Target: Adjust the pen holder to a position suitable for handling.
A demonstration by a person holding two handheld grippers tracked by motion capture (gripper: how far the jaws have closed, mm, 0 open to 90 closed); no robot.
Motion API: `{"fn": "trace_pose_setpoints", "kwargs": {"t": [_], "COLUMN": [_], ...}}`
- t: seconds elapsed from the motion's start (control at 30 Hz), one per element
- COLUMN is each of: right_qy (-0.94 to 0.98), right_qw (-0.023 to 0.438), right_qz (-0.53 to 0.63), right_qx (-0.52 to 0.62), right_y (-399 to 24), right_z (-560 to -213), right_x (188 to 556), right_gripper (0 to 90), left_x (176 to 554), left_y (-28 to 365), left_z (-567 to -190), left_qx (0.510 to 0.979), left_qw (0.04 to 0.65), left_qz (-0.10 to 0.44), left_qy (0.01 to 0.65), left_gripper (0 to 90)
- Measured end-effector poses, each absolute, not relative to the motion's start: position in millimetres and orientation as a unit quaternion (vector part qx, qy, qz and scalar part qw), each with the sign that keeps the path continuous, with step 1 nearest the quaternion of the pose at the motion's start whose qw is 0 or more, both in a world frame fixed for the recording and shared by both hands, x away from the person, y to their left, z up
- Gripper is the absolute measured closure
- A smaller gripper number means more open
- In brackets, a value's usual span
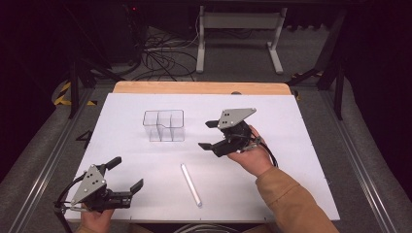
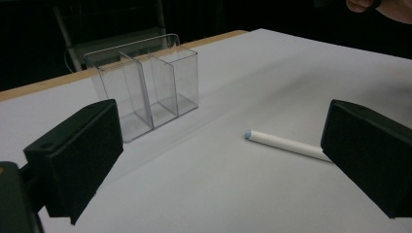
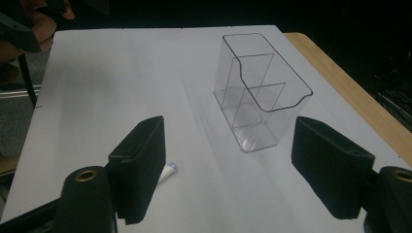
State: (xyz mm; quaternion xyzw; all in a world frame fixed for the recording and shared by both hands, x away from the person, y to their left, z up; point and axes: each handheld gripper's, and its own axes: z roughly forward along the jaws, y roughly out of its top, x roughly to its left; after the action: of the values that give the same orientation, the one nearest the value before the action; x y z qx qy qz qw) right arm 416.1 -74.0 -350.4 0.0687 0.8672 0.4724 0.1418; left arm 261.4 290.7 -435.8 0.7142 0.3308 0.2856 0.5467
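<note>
A clear plastic organizer with several compartments stands upright on the white table top, left of centre. A white marker lies flat nearer the front edge. My right gripper hovers just right of the organizer, jaws open and pointing at it with nothing between them. In the right gripper view the organizer sits ahead of the open jaws and the marker's tip peeks past the left jaw. My left gripper rests open at the front left corner, facing the marker and organizer.
A wooden strip runs along the table's far edge. Beyond it are a white desk frame and a tangle of cables on the floor. A sleeved forearm crosses the front right of the table.
</note>
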Motion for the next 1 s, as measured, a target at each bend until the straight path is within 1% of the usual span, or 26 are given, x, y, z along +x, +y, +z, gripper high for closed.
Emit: {"fn": "trace_pose_setpoints", "kwargs": {"t": [0.43,0.87,1.0], "right_qy": [0.878,0.899,0.904], "right_qw": [0.145,0.139,0.143], "right_qz": [0.451,0.413,0.399], "right_qx": [0.061,0.052,0.048], "right_y": [-56,-20,-10], "right_z": [-347,-355,-359], "right_x": [432,460,467], "right_gripper": [35.3,40.5,42.1], "left_x": [263,264,265], "left_y": [291,296,296], "left_z": [-435,-436,-437], "left_qx": [0.715,0.714,0.71], "left_qw": [0.547,0.546,0.552], "left_qz": [0.284,0.284,0.281], "left_qy": [0.33,0.334,0.335], "left_gripper": [2.3,2.5,2.5]}}
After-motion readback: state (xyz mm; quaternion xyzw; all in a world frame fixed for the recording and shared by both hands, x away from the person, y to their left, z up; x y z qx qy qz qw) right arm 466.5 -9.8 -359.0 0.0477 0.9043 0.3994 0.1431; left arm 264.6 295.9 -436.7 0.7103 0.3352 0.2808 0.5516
